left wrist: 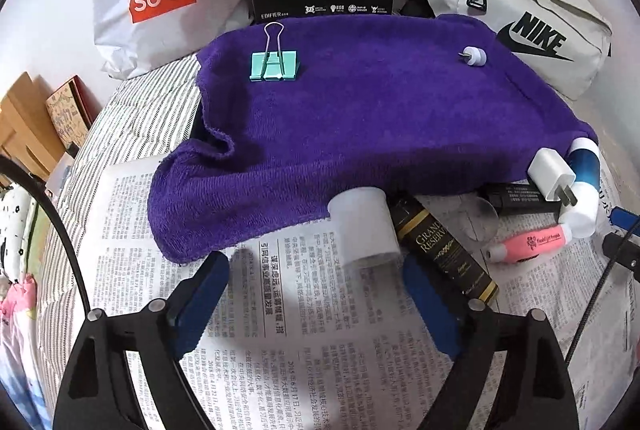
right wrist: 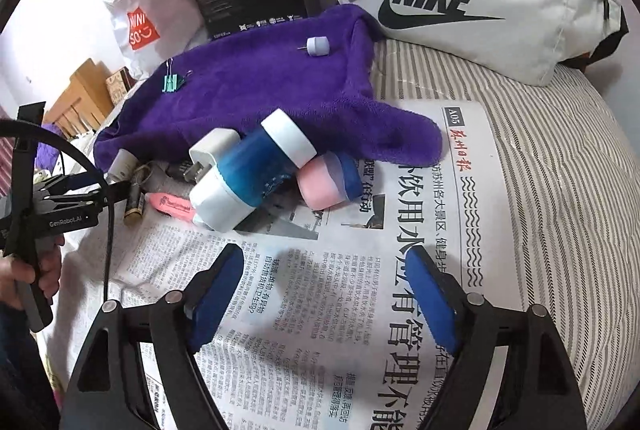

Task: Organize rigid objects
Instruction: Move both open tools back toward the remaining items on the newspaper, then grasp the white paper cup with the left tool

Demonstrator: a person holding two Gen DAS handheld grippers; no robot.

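left claw (left wrist: 316, 294): fingers wide apart, nothing between them - the white cup (left wrist: 366, 226) lies on its side just ahead, by the right finger.
right claw (right wrist: 328, 290): wide apart too, empty - the blue bottle (right wrist: 256, 170) lies ahead, a bit to its left.
purple towel (left wrist: 360, 110): past both claws, green clip (left wrist: 275, 66) on it.
tip: i think go slow, put one finger each side, then squeeze.

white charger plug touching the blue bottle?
Touching. The right wrist view shows the white charger plug leaning against the blue bottle with no gap between them; the left wrist view agrees.
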